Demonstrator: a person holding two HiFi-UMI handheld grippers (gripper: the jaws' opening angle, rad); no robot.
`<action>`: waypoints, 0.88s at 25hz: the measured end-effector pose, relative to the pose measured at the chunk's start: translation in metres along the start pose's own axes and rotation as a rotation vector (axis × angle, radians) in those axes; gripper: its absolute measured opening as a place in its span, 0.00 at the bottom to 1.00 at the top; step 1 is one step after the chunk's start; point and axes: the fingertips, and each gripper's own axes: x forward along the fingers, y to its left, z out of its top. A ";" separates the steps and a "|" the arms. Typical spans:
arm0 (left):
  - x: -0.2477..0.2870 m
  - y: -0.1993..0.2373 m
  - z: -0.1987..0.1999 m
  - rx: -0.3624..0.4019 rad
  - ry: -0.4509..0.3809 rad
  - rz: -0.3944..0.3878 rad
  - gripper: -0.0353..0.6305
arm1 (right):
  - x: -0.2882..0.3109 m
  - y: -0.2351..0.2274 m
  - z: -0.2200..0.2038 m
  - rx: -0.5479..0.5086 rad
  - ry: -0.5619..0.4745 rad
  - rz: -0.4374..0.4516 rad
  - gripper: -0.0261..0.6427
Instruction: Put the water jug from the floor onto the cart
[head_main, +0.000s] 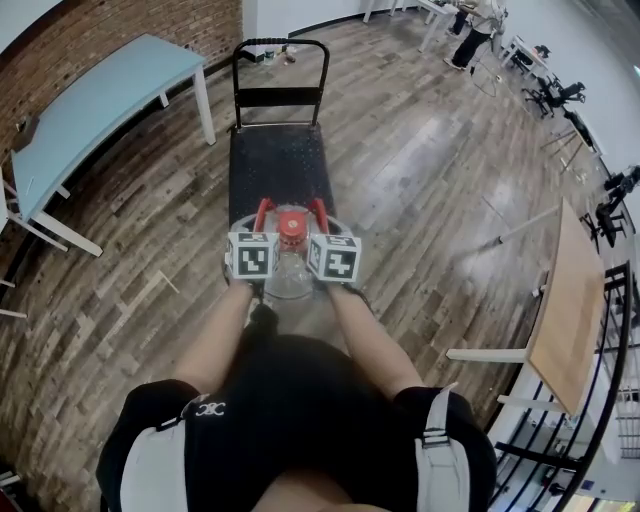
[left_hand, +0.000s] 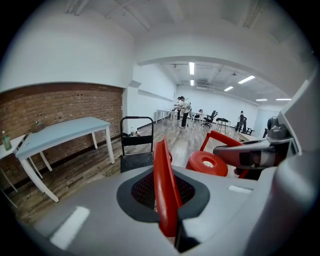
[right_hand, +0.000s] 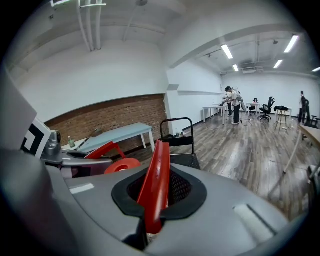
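The water jug (head_main: 290, 275) is clear, with a red cap (head_main: 291, 222) and two red handles, and it is right in front of the person at the near end of the black cart (head_main: 278, 170). My left gripper (head_main: 260, 228) is shut on the jug's left handle (left_hand: 164, 185), which stands upright between the jaws. My right gripper (head_main: 322, 228) is shut on the right handle (right_hand: 155, 180). The cap (left_hand: 207, 163) shows beside each grip. Whether the jug rests on anything I cannot tell. The cart's push bar (head_main: 280, 45) is at its far end.
A light blue table (head_main: 100, 100) stands along the brick wall at the left. A wooden table top (head_main: 570, 310) and black railings are at the right. People (head_main: 470, 35), desks and chairs are far back. Wooden floor surrounds the cart.
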 end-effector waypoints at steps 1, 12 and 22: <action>0.007 0.002 0.002 -0.003 0.007 -0.003 0.07 | 0.009 -0.002 0.001 0.002 0.009 0.000 0.09; 0.097 0.036 0.027 -0.030 0.080 -0.055 0.07 | 0.102 -0.033 0.024 0.088 0.091 -0.013 0.09; 0.166 0.063 0.052 -0.021 0.113 -0.111 0.07 | 0.169 -0.049 0.039 0.111 0.154 -0.042 0.09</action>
